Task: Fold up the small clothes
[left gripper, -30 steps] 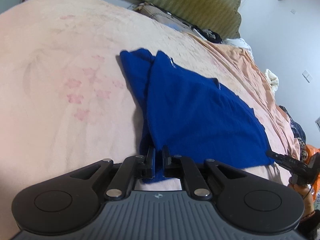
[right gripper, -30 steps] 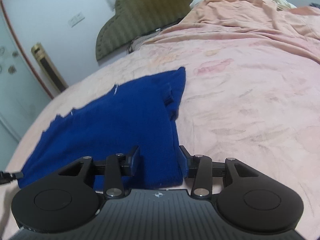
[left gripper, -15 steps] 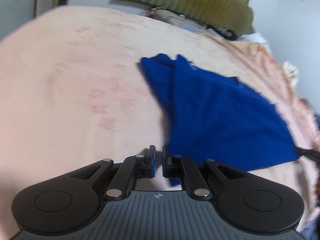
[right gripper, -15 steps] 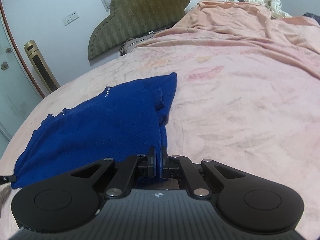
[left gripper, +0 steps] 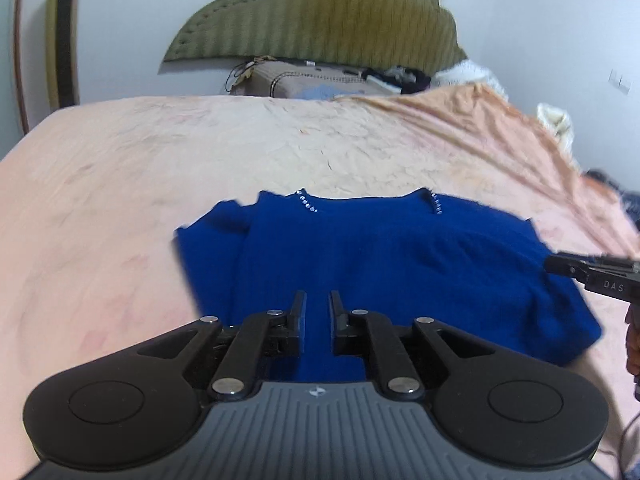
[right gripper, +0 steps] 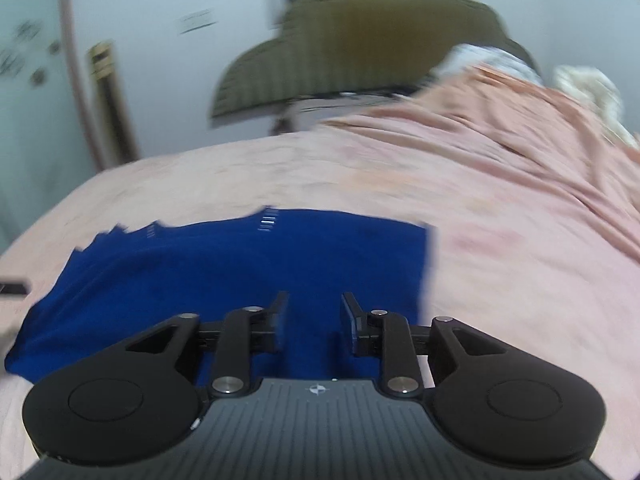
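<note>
Two views show one blue knit top [left gripper: 400, 264] spread on a bed covered by a pink blanket [left gripper: 120, 200]. In the left wrist view the left gripper [left gripper: 318, 322] hangs over the near edge of the top, its jaws parted by a narrow gap that has just widened a little; blue fabric shows through the gap below, but the pads do not press on it. The top lies folded lengthwise, with two short rows of pale beads [left gripper: 307, 204] along its far edge. At the right border the tip of the right gripper [left gripper: 592, 270] reaches in beside the top's right end. Beyond the bed stands an olive padded headboard [left gripper: 320, 12], with a cardboard box [left gripper: 304, 80] at its foot.

In the right wrist view, which is blurred, the right gripper [right gripper: 312, 320] hovers above the top [right gripper: 240, 264] with its jaws clearly apart, having just opened; nothing is clamped between them, only fabric seen beneath. The top's right edge lies just right of the jaws, and an orange sheet [right gripper: 520, 128] is bunched toward the far right of the bed
</note>
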Available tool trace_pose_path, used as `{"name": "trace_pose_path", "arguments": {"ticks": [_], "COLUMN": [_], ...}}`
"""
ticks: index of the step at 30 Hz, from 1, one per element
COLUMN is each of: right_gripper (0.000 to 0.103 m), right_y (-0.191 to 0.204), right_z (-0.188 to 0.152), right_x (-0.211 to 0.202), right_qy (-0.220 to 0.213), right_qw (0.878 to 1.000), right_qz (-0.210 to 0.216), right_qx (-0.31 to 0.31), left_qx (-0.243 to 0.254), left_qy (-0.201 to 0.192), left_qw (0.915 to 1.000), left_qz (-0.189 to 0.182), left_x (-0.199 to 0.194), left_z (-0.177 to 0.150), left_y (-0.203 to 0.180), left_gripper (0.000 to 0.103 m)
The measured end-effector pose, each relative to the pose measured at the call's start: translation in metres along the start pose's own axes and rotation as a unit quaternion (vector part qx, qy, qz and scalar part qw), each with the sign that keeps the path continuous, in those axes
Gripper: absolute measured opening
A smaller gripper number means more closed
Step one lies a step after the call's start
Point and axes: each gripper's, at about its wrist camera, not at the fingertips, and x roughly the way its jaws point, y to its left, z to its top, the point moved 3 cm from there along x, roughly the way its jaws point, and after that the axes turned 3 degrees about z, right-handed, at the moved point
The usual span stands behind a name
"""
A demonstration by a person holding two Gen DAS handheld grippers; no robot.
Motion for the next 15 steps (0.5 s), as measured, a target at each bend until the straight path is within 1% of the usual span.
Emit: {"name": "trace_pose_path", "arguments": {"ticks": [2,4,5,6,7,8,9,12,13,15], "right_gripper": [0.038,0.038,0.038,0.038,0.038,0.038,0.043,0.059,0.060,0.060], "right_y": [0.017,0.025,0.023,0.021,0.018,0.015,0.009,-0.001,-0.002,-0.003], "right_z": [0.007,0.014,0.018,0.020,0.021,0.019,0.019,0.018,0.019,0.021], "right_x": [0.025,0.047,0.060,0.071,0.083,0.093,0.104,0.120,0.123,0.123], "right_qy": [0.011,0.019,0.024,0.030,0.038,0.042,0.046,0.031,0.032,0.037], "right_qw": [1.000,0.999,0.999,0.998,0.998,0.997,0.996,0.997,0.996,0.996], "right_qz": [-0.001,-0.005,-0.010,-0.021,-0.036,-0.049,-0.054,-0.061,-0.068,-0.078], "right_qx": [-0.029,-0.039,-0.040,-0.043,-0.046,-0.048,-0.047,-0.039,-0.038,-0.035], "left_qx": [0.006,0.004,0.000,-0.003,-0.008,-0.015,-0.021,-0.028,-0.027,-0.017], "left_qy": [0.006,0.015,0.018,0.019,0.020,0.012,0.004,0.007,0.009,0.006], "left_qw": [0.9999,0.9993,0.9988,0.9983,0.9982,0.9984,0.9982,0.9971,0.9969,0.9964], "left_qz": [0.008,0.033,0.045,0.054,0.056,0.053,0.056,0.070,0.073,0.083], "left_x": [0.021,0.042,0.052,0.063,0.070,0.075,0.076,0.078,0.077,0.072], "left_z": [0.007,0.011,0.013,0.014,0.015,0.016,0.018,0.025,0.026,0.025], "left_y": [-0.003,0.003,0.007,0.012,0.019,0.024,0.028,0.029,0.027,0.022], "left_gripper": [0.010,0.010,0.010,0.010,0.010,0.010,0.010,0.010,0.010,0.010]}}
